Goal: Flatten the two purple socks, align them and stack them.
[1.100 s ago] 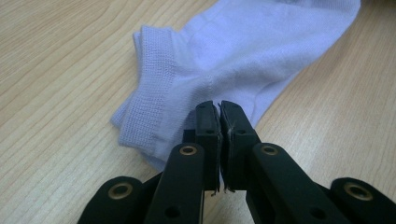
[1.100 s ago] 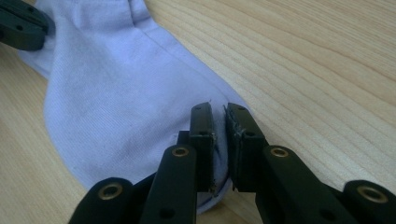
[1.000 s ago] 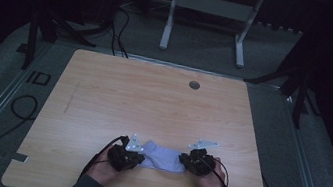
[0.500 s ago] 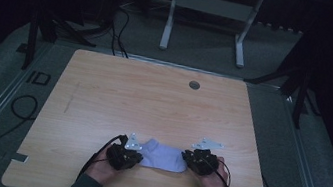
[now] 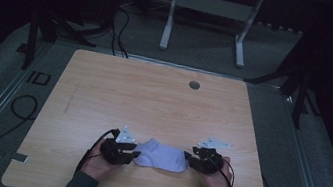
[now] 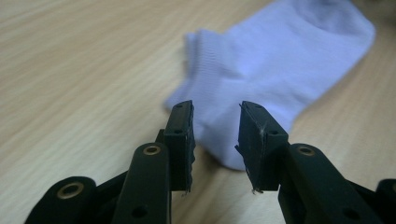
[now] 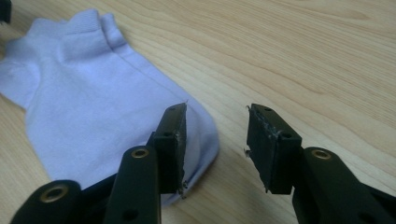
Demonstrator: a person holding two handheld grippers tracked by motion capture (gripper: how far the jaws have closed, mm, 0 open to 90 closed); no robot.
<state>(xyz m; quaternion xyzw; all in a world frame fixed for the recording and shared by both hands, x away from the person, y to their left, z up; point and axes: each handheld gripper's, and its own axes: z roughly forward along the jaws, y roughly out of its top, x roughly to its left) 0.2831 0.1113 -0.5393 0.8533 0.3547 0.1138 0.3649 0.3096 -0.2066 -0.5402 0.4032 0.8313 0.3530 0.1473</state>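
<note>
The left gripper (image 6: 215, 140) is holding its two black jaws parted, a gap showing between them, just above the wooden table (image 6: 70, 70). A pale lilac sock (image 6: 275, 65) is lying flat ahead, its near end sitting behind the gap

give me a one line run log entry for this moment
object: pale lilac fabric ankle sock flat on light wooden table | left gripper: open, at sock's end | right gripper: open, at opposite end | grasp: none yet

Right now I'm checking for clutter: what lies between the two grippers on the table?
In the high view a pale lilac sock lies flat on the wooden table between the left gripper and the right gripper, both open at its ends.
</note>
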